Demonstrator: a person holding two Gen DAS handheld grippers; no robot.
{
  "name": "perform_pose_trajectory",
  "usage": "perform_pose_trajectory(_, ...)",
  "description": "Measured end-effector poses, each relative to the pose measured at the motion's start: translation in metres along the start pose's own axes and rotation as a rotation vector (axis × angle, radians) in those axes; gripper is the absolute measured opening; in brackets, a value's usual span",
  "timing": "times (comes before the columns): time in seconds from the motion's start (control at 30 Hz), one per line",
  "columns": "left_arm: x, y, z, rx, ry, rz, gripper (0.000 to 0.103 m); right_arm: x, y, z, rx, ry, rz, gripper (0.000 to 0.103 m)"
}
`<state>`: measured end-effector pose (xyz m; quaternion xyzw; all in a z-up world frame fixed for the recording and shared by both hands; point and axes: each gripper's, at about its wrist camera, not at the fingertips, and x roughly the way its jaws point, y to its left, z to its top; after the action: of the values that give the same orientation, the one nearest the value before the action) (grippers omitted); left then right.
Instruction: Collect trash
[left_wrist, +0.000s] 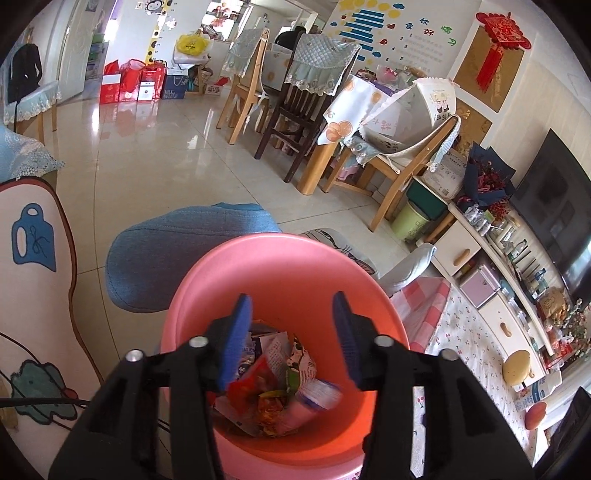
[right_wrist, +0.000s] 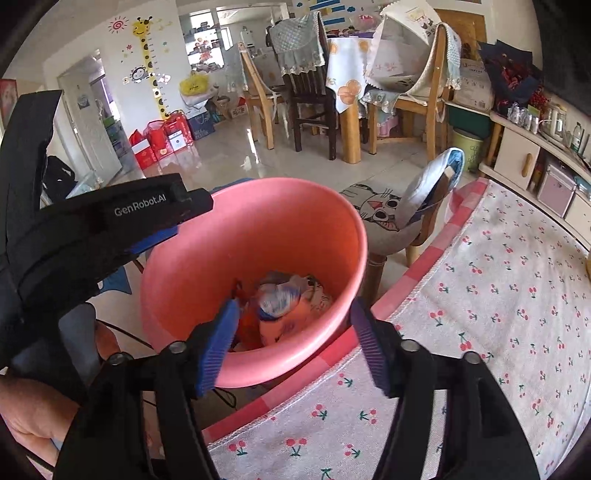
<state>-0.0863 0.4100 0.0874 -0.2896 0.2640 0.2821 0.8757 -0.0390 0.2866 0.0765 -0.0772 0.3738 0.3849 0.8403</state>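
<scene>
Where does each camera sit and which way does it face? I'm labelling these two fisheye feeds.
Left wrist: on the left gripper, facing down into the pink bin of wrappers; its open blue-padded fingers show.
Right wrist: on the right gripper, over the cherry-print tablecloth, facing the bin's right rim; its open fingers, the left gripper and a bit of hand show.
Shared: the bin, trash, dining chairs.

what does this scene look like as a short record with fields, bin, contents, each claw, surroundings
bin: pink bin, upright, beside the cherry-print cloth
contents: crumpled wrappers piled at the bottom
left claw: open, empty, above the bin mouth
right claw: open, empty, at the bin's near rim
surroundings: cat-face stool behind the bin
</scene>
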Motion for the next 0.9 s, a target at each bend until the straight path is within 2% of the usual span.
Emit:
perform_pose_trajectory(0.03,-0.001,-0.001,0.000,0.004,-0.006,0.004,0.054,-0.002,-0.004,-0.002,0.011,-0.006,-0.007,0.076)
perform_pose_trajectory(0.1,-0.003,-0.003,-0.001,0.015,-0.020,0.017,0.068,-0.006,-0.011,-0.005,0.031,-0.011,-0.021,0.082)
perform_pose_trajectory(0.27,-0.010,-0.012,-0.002,0.059,-0.062,0.028,0.083,-0.015,-0.030,-0.014,0.097,-0.010,-0.057,0.085)
perform_pose_trajectory(0.37,-0.012,-0.019,-0.003,0.090,-0.080,0.020,0.085,-0.022,-0.042,-0.019,0.137,-0.010,-0.079,0.089)
perform_pose_trajectory(0.73,-0.024,-0.059,-0.018,0.251,-0.123,-0.024,0.096,-0.057,-0.072,-0.039,0.192,-0.024,-0.167,0.090)
perform_pose_trajectory(0.9,-0.027,-0.075,-0.030,0.314,-0.121,-0.071,0.099,-0.073,-0.085,-0.050,0.209,-0.028,-0.205,0.091)
